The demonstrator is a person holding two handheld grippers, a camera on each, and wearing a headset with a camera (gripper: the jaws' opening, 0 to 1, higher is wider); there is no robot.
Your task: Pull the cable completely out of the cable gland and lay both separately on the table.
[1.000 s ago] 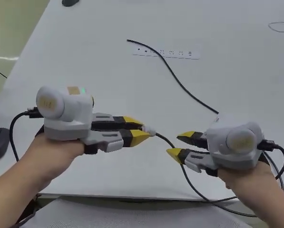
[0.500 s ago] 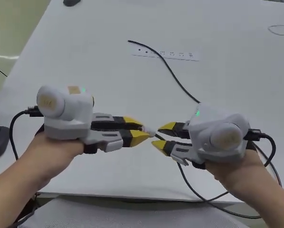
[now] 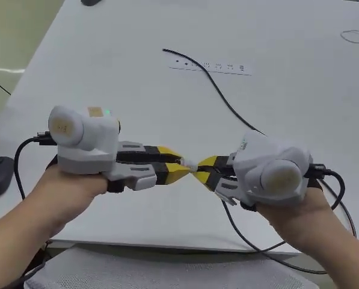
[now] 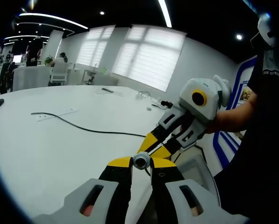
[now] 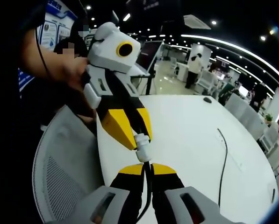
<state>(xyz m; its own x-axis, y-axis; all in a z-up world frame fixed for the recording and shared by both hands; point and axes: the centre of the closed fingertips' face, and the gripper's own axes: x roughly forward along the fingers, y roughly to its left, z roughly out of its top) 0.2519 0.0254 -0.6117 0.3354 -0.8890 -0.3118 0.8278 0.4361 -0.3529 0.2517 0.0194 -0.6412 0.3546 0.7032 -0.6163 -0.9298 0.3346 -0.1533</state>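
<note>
Sitting mid-frame in the head view, the cable gland [image 3: 188, 164] is a small white plastic fitting held off the tabletop [image 3: 107, 72], pinched at the tips of the left gripper [image 3: 179, 165], whose fingers [image 4: 120, 164] are clamped on it. The cable [image 3: 227, 107] is thin, black and limp. It exits the gland toward the right, runs through the right gripper [image 3: 204, 170], loops below the tabletop edge at lower right, and trails across the tabletop to its free end at upper centre. The right fingers [image 5: 163, 170] are narrow around the cable just beside the gland and look pinched on it. Gland judged light, rigid and smooth, so it could twist or slip, and is best held across its body as now. Cable judged light and floppy, with a jacket that may slide under a weak pinch. Grip it close to the gland and pull straight along its axis. How tightly the gland's seal holds the cable can't be told from these views.
</note>
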